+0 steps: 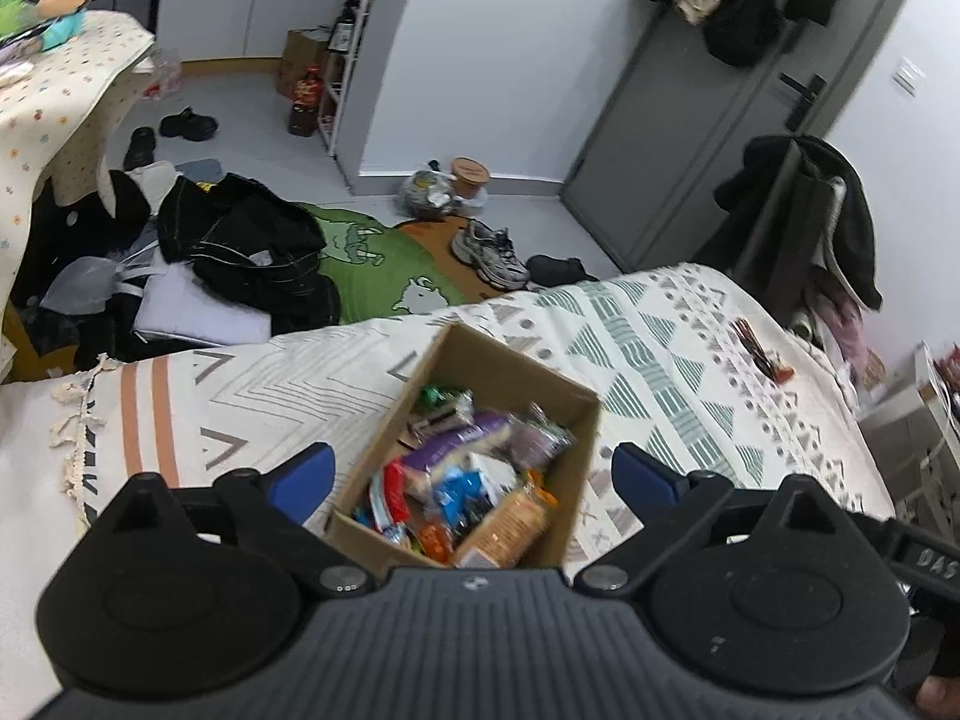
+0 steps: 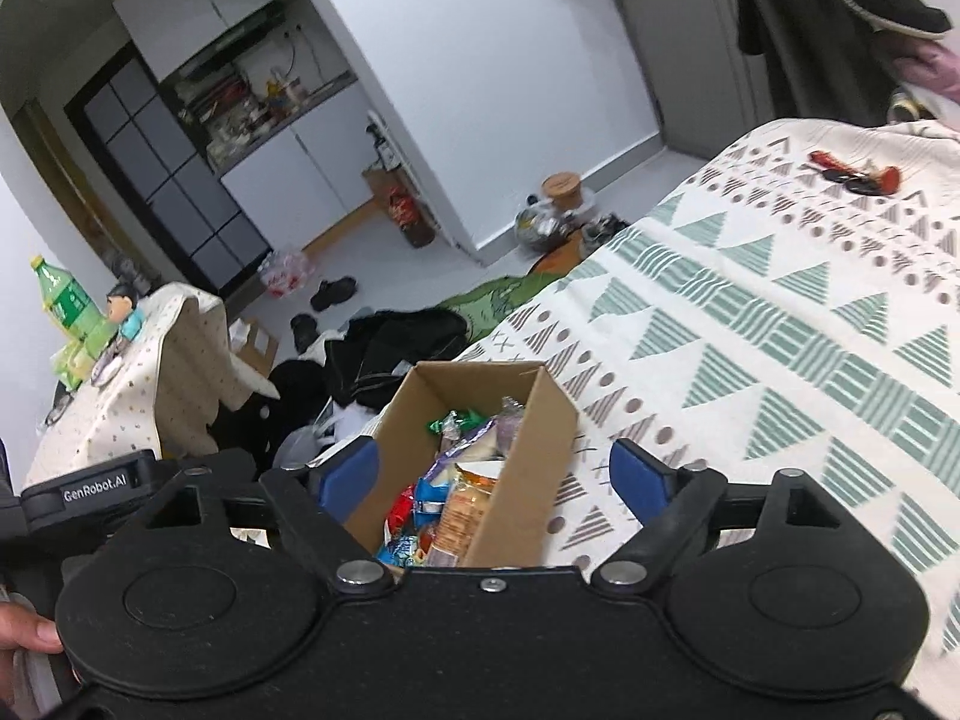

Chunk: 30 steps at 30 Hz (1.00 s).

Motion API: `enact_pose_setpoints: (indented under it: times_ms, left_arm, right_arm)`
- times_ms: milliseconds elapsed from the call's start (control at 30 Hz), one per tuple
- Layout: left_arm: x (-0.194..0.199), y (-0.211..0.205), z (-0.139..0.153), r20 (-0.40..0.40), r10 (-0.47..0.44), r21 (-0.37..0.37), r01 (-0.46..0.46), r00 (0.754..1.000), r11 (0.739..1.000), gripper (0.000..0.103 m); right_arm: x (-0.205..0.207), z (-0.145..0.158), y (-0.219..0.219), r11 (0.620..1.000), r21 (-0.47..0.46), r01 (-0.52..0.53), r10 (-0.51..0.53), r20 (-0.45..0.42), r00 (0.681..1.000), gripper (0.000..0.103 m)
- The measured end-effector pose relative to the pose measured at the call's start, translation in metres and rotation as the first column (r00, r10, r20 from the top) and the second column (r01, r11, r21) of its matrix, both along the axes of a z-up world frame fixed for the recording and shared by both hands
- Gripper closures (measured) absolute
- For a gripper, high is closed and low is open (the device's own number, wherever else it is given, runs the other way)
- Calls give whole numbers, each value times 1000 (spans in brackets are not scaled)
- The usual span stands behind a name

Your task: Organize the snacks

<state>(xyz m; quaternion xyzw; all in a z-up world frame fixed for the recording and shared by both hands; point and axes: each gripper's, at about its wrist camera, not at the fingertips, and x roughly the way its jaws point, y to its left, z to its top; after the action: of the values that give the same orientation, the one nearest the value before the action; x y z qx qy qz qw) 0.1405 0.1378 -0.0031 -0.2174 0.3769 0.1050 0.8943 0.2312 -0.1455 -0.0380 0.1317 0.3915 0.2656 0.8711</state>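
Left gripper (image 1: 474, 480): its blue fingers (image 1: 306, 480) are spread wide and released, with nothing pressed between the pads. The cardboard box (image 1: 498, 372) lies below and ahead of them, framed in the gap between the two fingers but apart from both; neither pad touches its walls.

Right gripper (image 2: 495, 477): its fingers (image 2: 639, 480) are likewise parted and released, gripping nothing. In the right wrist view the same cardboard box (image 2: 534, 420) sits in the gap; the left finger lies just beside the box's left wall, and whether it touches cannot be told, while the right finger stands clear of the right wall.

Box contents: a heap of snacks (image 1: 468, 474) fills the open top, among them a purple packet, a blue packet, red wrappers, a green wrapper at the far end and an orange-brown packet of biscuits (image 1: 510, 525) at the near end, leaning against the right wall.

Support: the box rests on a desk covered by a patterned cloth (image 1: 660, 348) with green and grey triangles, close to the cloth's fringed left edge. Far along the desk, well apart from the box, lies a small red and black item (image 2: 852, 171).

Surroundings: beyond the desk's edge, the floor carries a pile of dark clothes (image 1: 252, 246), a green rug (image 1: 384, 276) and a grey sneaker (image 1: 489, 252).
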Motion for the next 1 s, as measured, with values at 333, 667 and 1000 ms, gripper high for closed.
enact_pose_setpoints:
  times_ms: [333, 667, 1000]
  left_arm:
    - [-28, -34, 12, 29, -53, 23, 53, 998, 998, 0]
    - [-59, -70, 28, 70, -144, 68, 140, 987, 988, 0]
    - [-90, -90, 36, 61, -165, 163, 153, 984, 975, 0]
  right_arm:
    - [-37, 8, -32, 999, -5, 44, -44, 42, 998, 0]
    - [-76, 14, -54, 997, -38, 71, -68, 73, 995, 0]
    - [-113, 13, -61, 993, -98, 69, -60, 85, 995, 0]
